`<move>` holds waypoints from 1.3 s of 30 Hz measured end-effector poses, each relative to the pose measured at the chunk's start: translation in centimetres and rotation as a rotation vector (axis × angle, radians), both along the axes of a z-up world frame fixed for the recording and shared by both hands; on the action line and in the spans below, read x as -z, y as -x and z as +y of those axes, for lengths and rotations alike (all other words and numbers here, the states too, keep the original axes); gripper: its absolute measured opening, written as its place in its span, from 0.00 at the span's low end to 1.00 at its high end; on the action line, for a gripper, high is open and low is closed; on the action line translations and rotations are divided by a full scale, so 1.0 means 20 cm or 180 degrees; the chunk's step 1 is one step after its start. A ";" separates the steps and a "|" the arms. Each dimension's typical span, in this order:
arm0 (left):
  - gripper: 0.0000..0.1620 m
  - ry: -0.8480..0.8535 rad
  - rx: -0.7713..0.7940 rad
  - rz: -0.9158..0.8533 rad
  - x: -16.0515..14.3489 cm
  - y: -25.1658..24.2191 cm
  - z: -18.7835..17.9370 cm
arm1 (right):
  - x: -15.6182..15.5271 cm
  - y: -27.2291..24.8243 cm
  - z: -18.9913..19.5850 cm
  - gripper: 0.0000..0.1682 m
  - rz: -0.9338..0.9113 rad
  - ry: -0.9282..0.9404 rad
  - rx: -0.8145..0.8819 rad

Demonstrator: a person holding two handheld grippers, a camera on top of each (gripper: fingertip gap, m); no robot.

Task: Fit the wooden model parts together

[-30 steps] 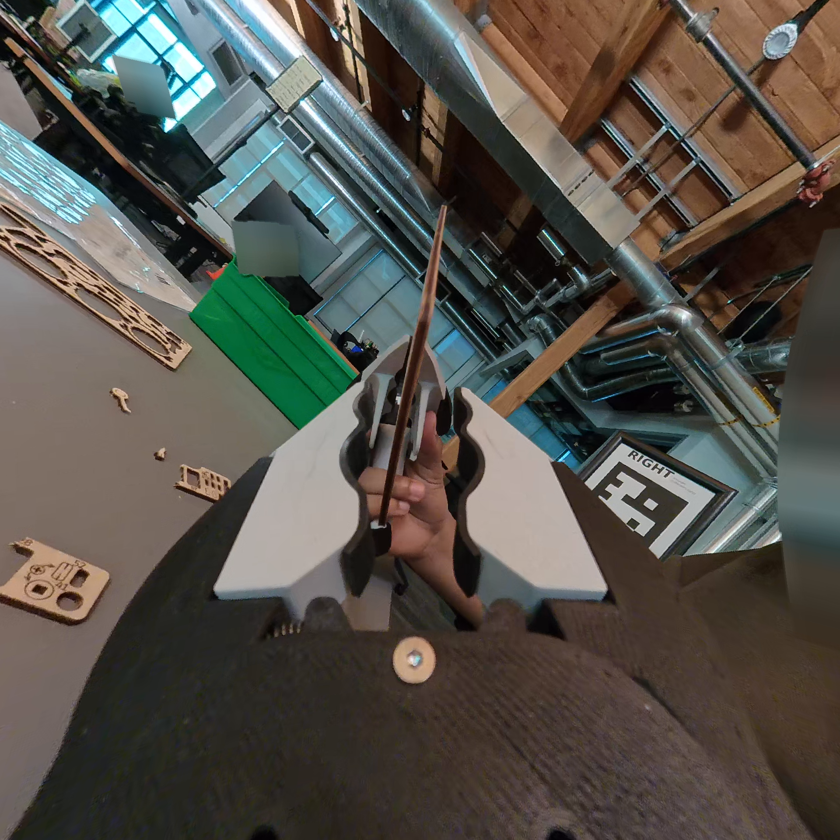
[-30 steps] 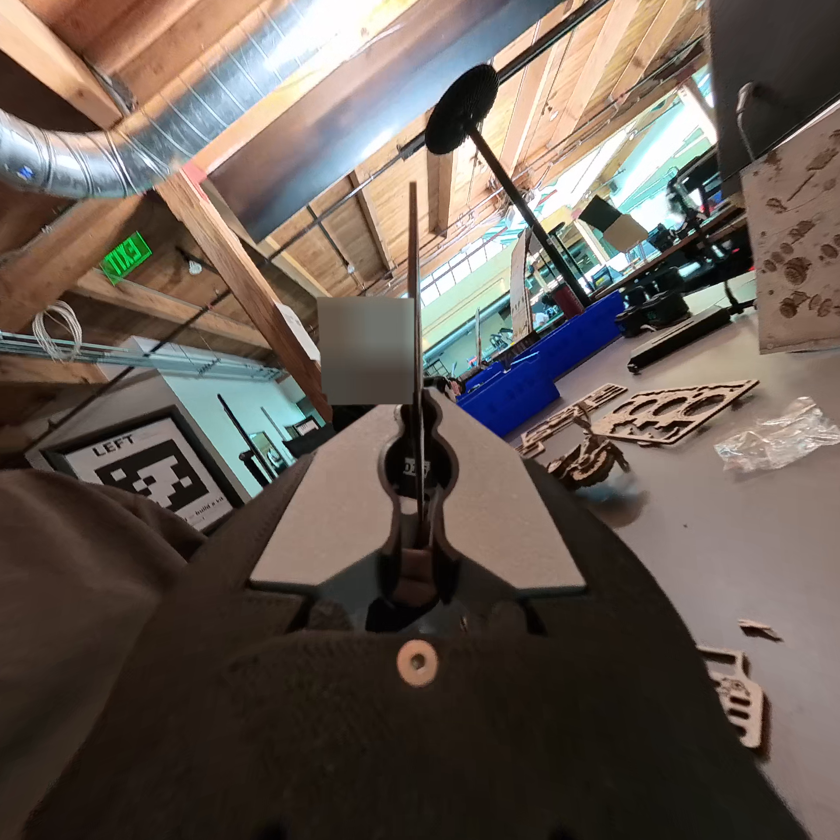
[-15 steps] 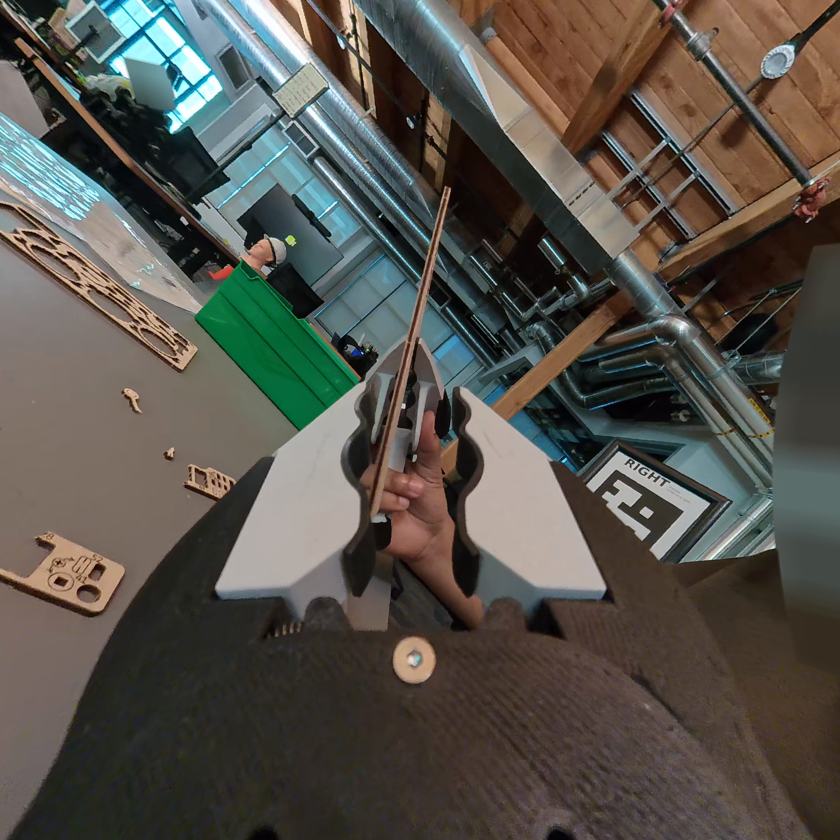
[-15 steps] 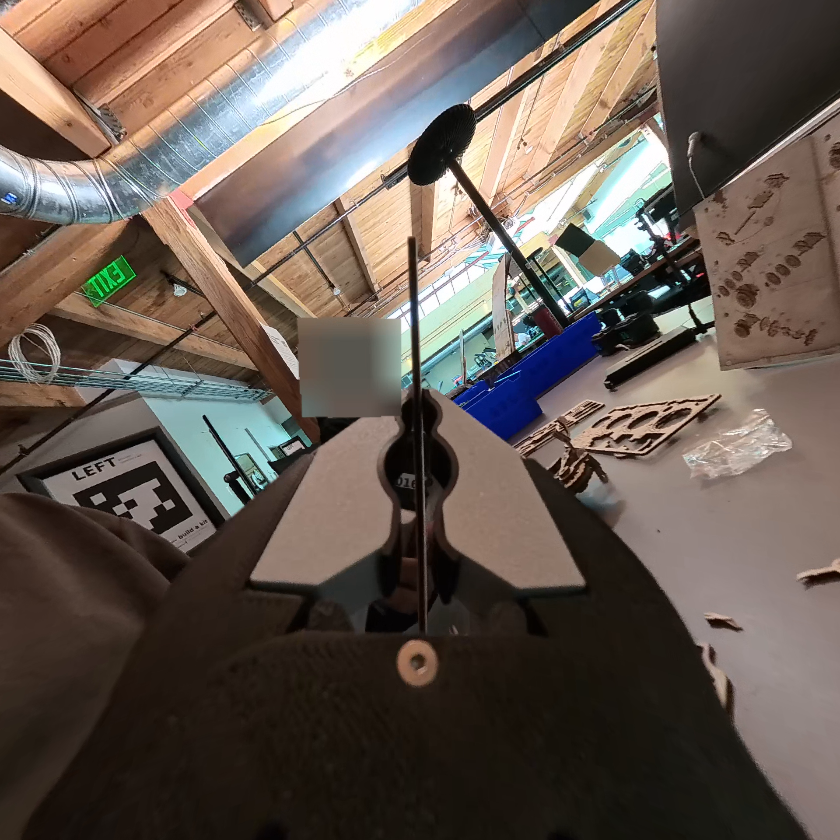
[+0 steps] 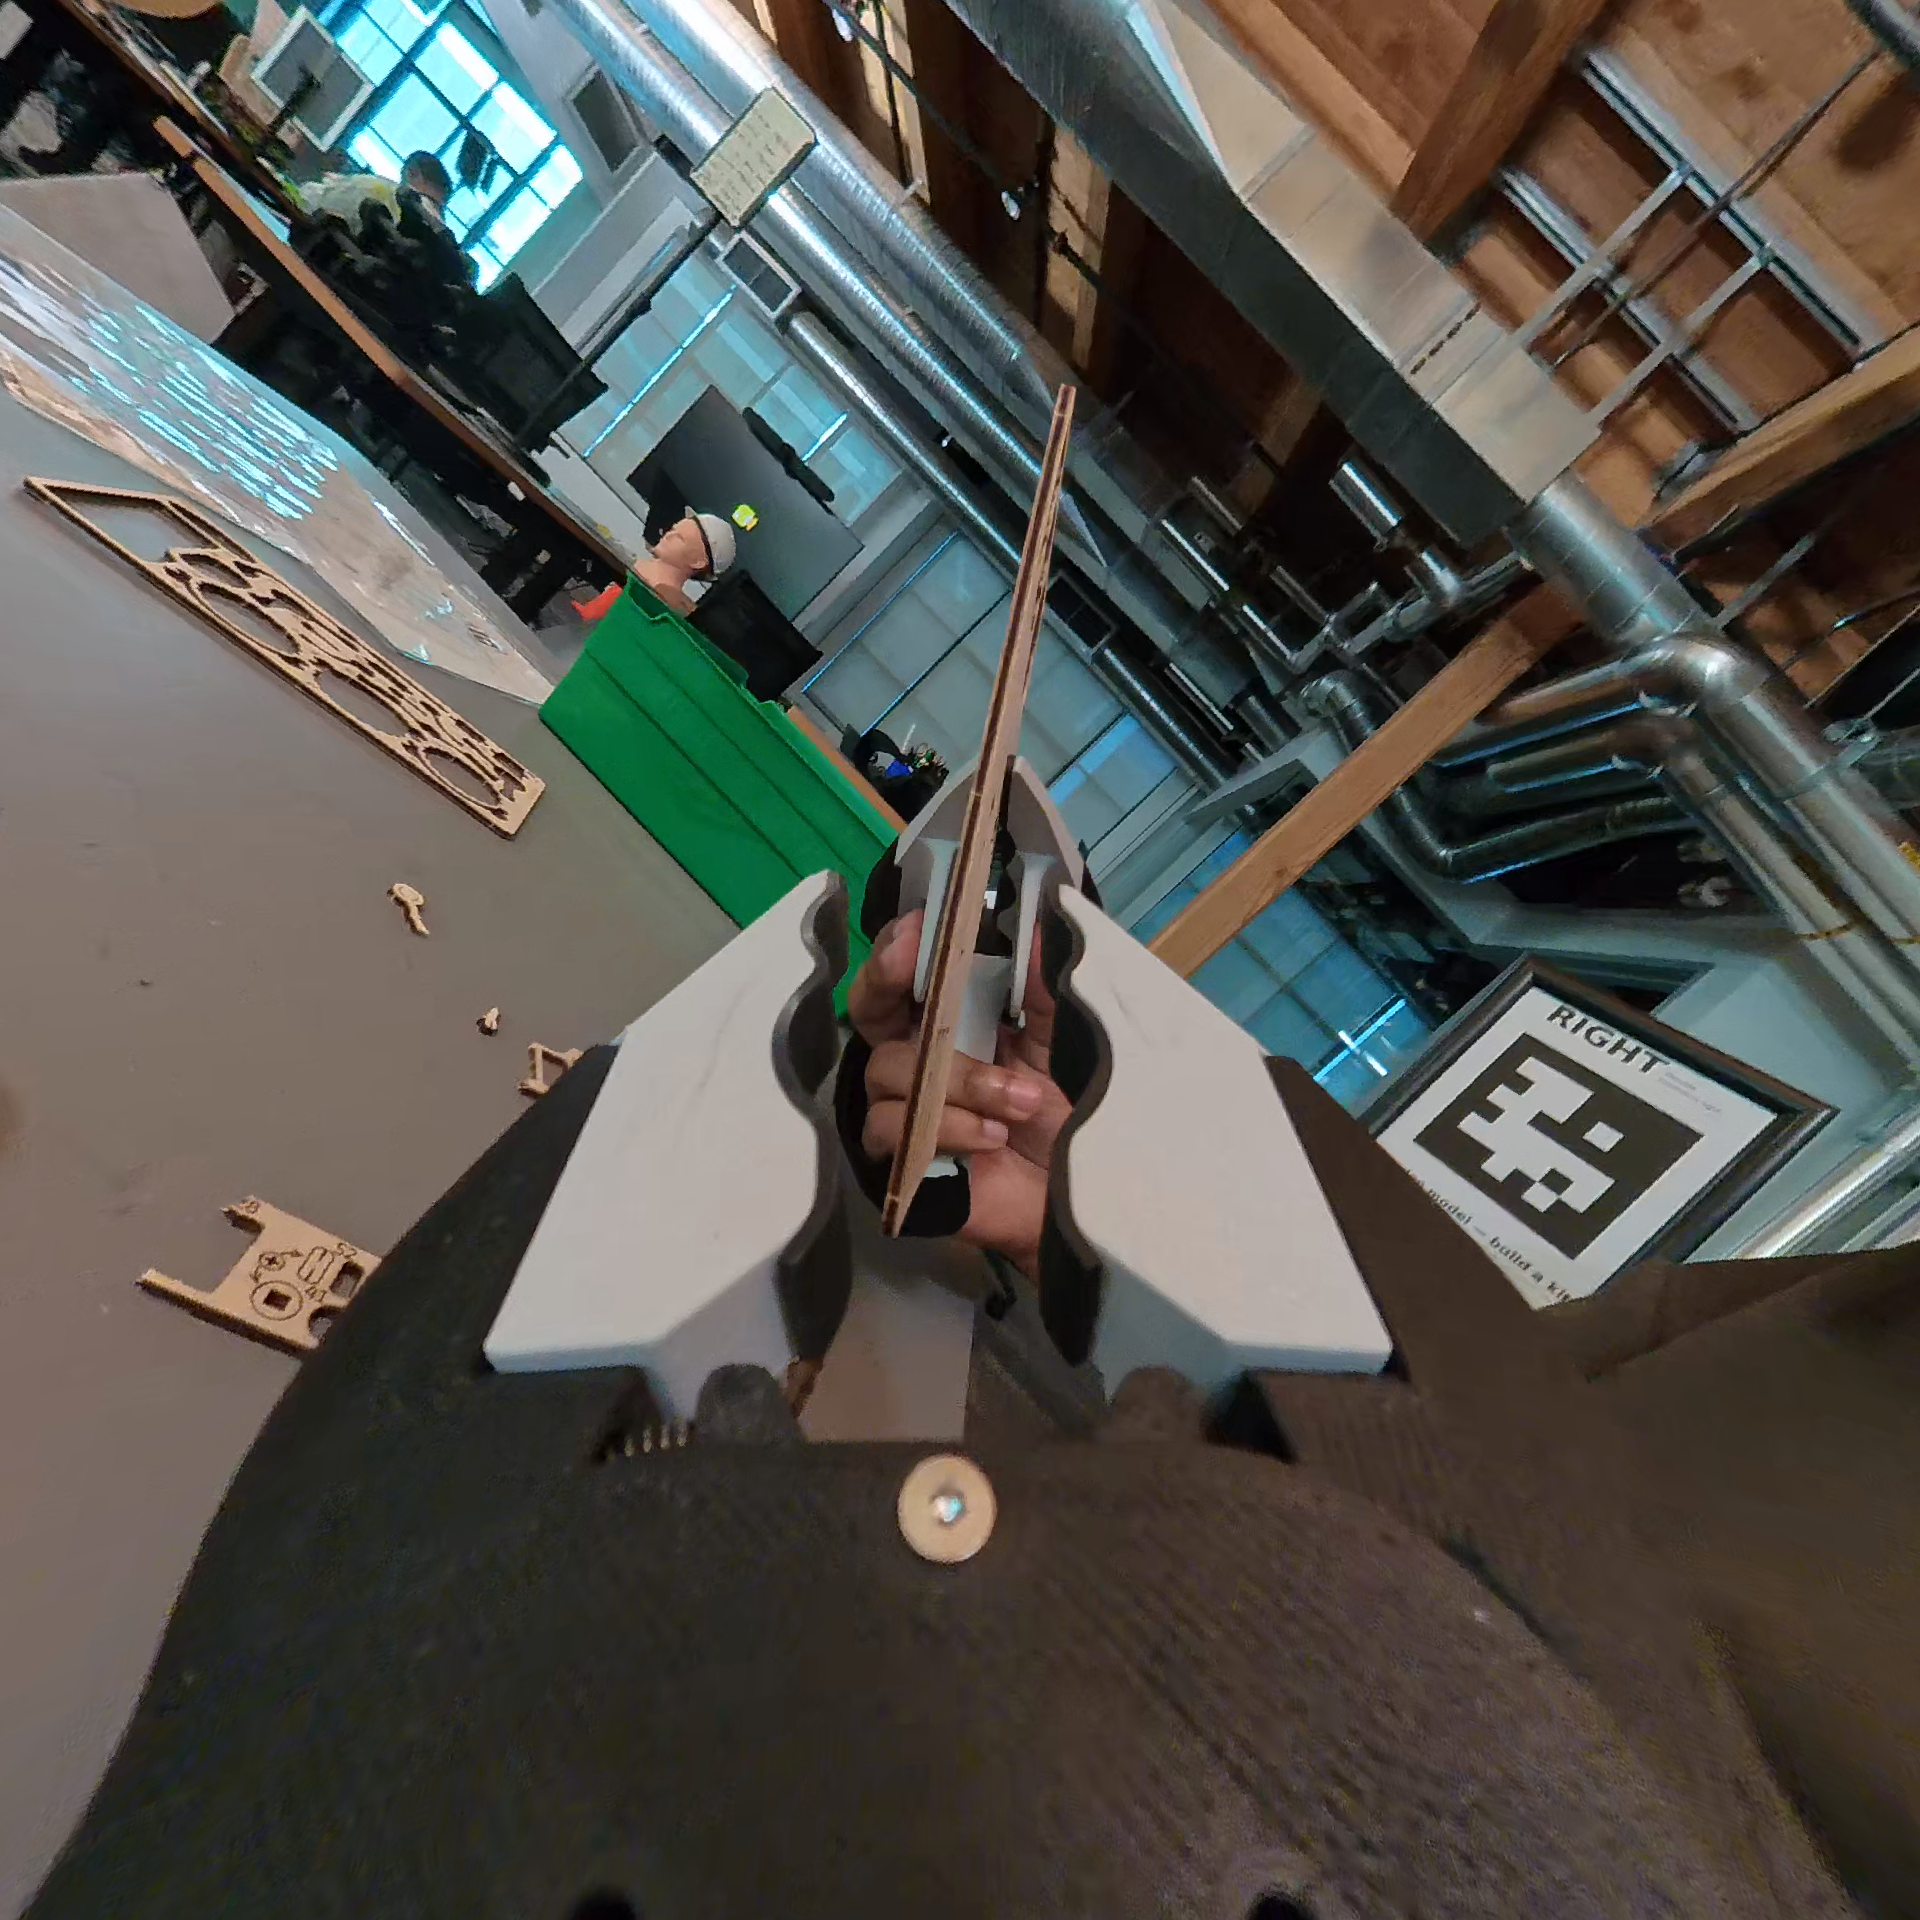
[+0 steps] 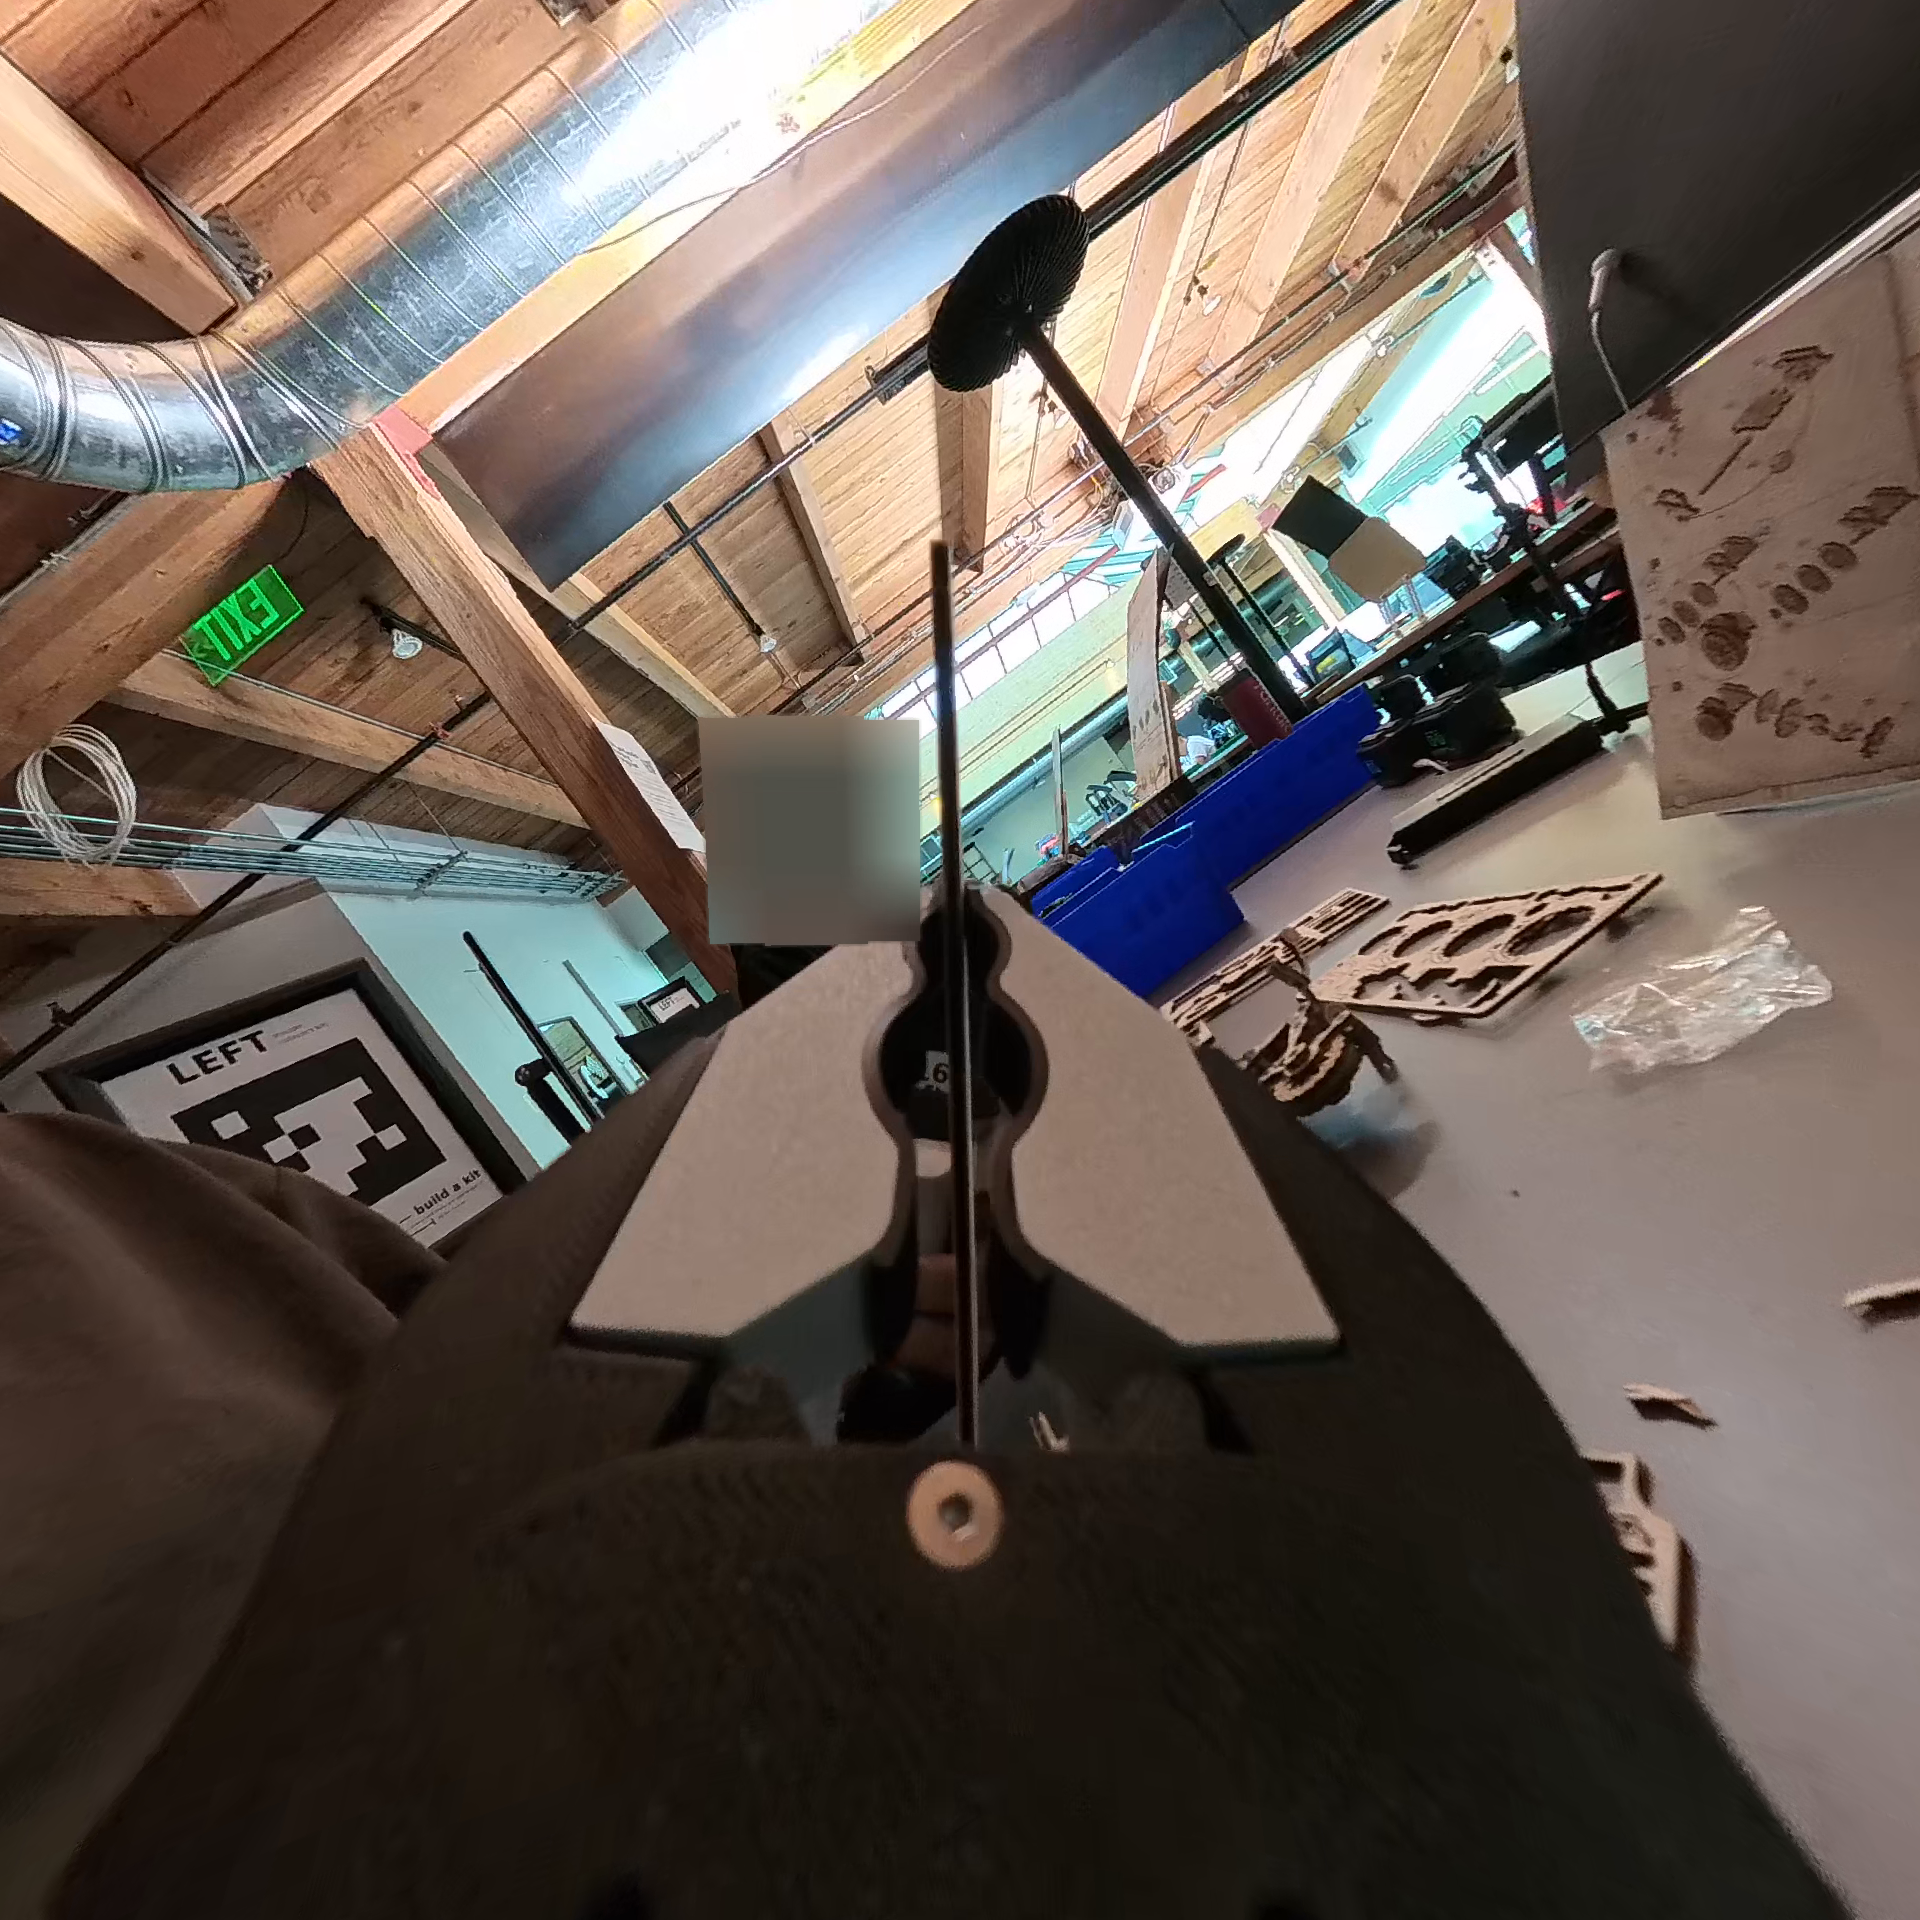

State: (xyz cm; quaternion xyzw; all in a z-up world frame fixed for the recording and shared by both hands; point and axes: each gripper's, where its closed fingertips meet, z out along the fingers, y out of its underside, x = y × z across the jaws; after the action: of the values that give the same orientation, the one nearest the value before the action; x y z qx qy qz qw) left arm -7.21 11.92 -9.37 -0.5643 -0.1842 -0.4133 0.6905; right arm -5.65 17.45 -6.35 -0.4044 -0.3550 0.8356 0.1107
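Note:
A thin plywood sheet [image 5: 997, 831] shows edge-on and stands nearly upright. My right gripper [image 6: 961, 899] is shut on the sheet [image 6: 951, 727], which runs from above the fingertips back to the gripper's base. In the left wrist view my left gripper [image 5: 945, 894] is open. The sheet's lower end hangs between its fingers [image 5: 727, 1122] without touching them. The right gripper [image 5: 977, 862] and the hand [image 5: 966, 1122] holding it show just beyond. A half-built wooden model [image 6: 1309, 1049] stands on the grey table [image 6: 1558, 1195].
Cut-out wooden frames lie on the table [image 5: 312, 644] [image 6: 1475, 945], with small loose parts [image 5: 270, 1273] [image 6: 1662, 1403]. A green bin [image 5: 707, 769], a blue bin [image 6: 1174, 894], a plastic bag [image 6: 1704, 987] and a leaning wooden sheet [image 6: 1787, 582] stand farther off. The grippers' ends are close to 7 centimetres from one another.
The sheet now reaches farther back between my right fingers than one second ago. In the left wrist view it has tilted a little, showing more of its face. My left gripper stays open.

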 end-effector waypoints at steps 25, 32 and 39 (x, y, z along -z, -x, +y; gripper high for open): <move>0.00 -0.0051 0.0233 0.0049 0.00 -0.07 0.00 | 0.02 0.01 -0.08 0.00 -0.0064 -0.0117 -0.0107; 0.00 -0.0166 0.0275 -0.0054 -0.02 -0.06 -0.01 | 0.00 0.00 -0.08 0.02 0.0025 -0.0102 -0.0122; 0.00 -0.0231 0.0195 -0.0216 -0.03 -0.01 -0.03 | -0.01 0.00 -0.05 0.05 0.0022 -0.0007 -0.0080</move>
State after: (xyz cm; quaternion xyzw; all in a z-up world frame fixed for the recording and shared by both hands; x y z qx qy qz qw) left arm -6.96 11.33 -8.70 -0.5299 -0.1751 -0.4595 0.6909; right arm -5.74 16.42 -6.24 -0.3969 -0.3605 0.8379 0.1019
